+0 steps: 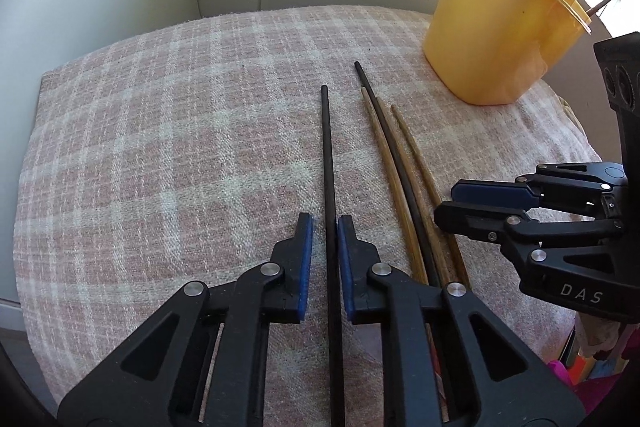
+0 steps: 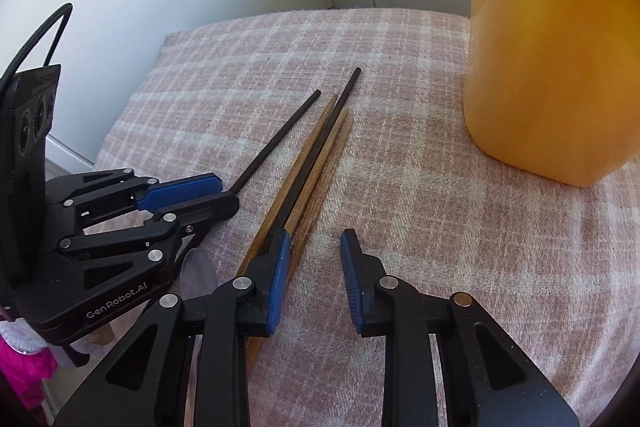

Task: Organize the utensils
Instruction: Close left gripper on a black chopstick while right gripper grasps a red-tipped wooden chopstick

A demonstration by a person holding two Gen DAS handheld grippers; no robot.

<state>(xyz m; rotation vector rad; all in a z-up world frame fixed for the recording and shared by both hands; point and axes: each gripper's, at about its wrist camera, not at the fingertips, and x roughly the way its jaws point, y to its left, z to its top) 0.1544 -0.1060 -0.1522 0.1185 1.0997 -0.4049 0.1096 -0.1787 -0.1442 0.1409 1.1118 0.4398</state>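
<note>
Left gripper (image 1: 325,227): jaws nearly closed around the lone black chopstick (image 1: 329,163). A sliver of gap shows on the left pad, so I can't confirm a firm pinch. Risk: the thin round stick rolls or pivots out when lifted, since the grip sits near one end and the long free end will droop.

Middle: bundle of three wooden chopsticks (image 2: 316,163) plus a second black one (image 2: 340,99), lying touching on the checked cloth (image 1: 160,131).

Right gripper (image 2: 316,259): jaws partly open, holding nothing; left finger rests over the bundle, and only the rightmost wooden stick seems to lie inside the gap. Closing here could scatter them or grab several.

Yellow container (image 1: 492,31), far right, already holds sticks; a tilted entry could tip it.
</note>
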